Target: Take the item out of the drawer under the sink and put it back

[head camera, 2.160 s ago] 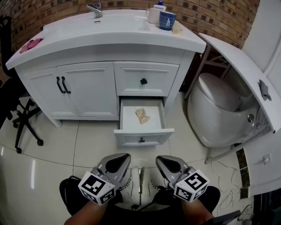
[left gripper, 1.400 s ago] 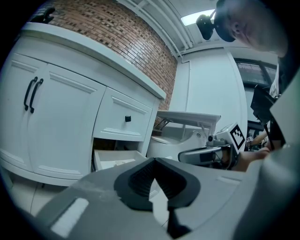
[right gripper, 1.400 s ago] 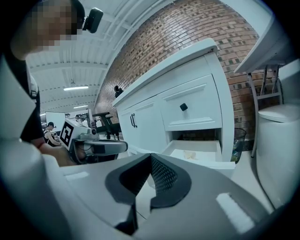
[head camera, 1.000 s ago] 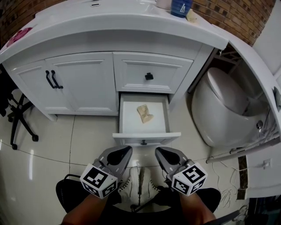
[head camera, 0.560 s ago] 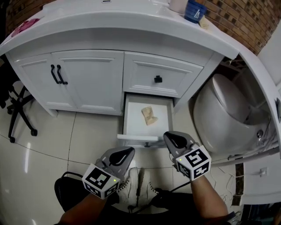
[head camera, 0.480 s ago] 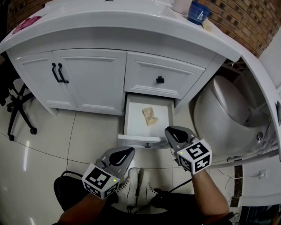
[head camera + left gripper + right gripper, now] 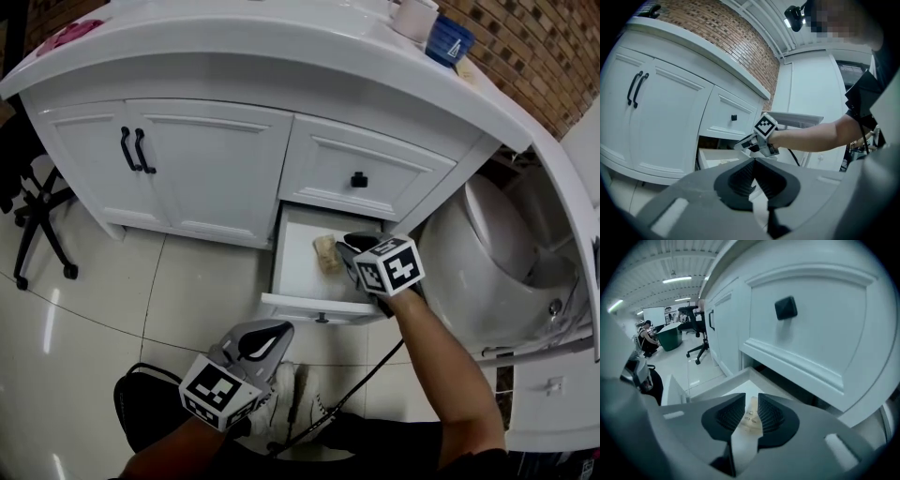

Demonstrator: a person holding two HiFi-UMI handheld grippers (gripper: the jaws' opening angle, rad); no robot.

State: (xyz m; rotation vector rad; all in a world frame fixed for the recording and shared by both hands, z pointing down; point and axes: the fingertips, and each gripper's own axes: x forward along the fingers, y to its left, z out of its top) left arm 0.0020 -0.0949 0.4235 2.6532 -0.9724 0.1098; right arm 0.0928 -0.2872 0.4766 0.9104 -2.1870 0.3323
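The view is dominated by a white vanity cabinet (image 7: 206, 178) under a white bench (image 7: 281, 56), standing on a glossy tiled floor (image 7: 112, 319). A white toilet (image 7: 478, 253) is seen just beside the cabinet on its right, and a black office chair (image 7: 37, 216) on its left. Two cabinet doors with black handles (image 7: 131, 150) are closed. To their right, an upper drawer (image 7: 370, 173) with a black knob (image 7: 358, 179) is closed. Directly below it, the lower drawer (image 7: 314, 307) is pulled out.

On the far right of the bench, a blue cup (image 7: 450, 39) and a white cup (image 7: 414, 17) are noted side by side.

The right gripper (image 7: 345, 246) is extended over the pulled-out drawer, low above its floor. Its fingers (image 7: 771, 416) are parting, with a narrow gap between them. A tan packet (image 7: 325, 253) lies on the drawer floor towards the back and is seen through that gap in the right gripper view. The pads are not pressed on it.

The left gripper (image 7: 258, 339) is held back near the person's body, above the floor tiles and well apart from the drawer. Its fingers (image 7: 740, 178) are brought fully together, and nothing is held between them.
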